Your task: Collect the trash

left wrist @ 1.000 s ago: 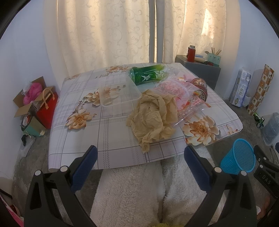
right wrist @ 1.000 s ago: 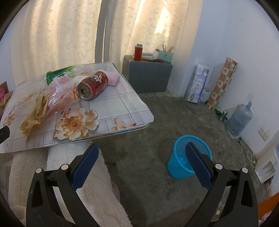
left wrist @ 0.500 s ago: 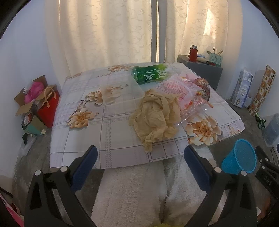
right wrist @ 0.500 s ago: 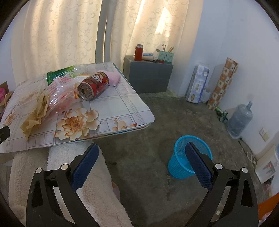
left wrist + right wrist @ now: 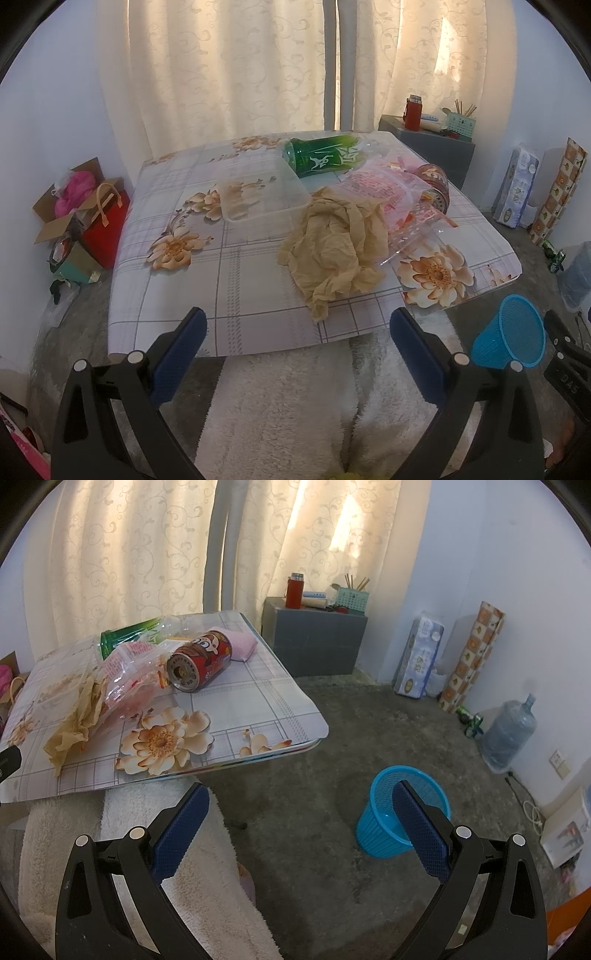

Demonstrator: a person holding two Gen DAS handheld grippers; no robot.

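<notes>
Nothing is collected yet: both claws, left claw [image 5: 297, 334] and right claw [image 5: 301, 812], hang spread wide and empty. Litter waits on the worktop [image 5: 177, 295]: crumpled paper [image 5: 334, 245], green bottle [image 5: 325, 157], can [image 5: 199, 662]. A blue bin [image 5: 402, 818] stands on the floor, near right, ready for drops.

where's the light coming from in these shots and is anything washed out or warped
Left wrist view: backlit curtains glow, with a blown-out patch at upper right; the fisheye bows the table edges and blackens the corners. Right wrist view: same window glow, floor dimmer, blue basket sharp, walls curved.
</notes>
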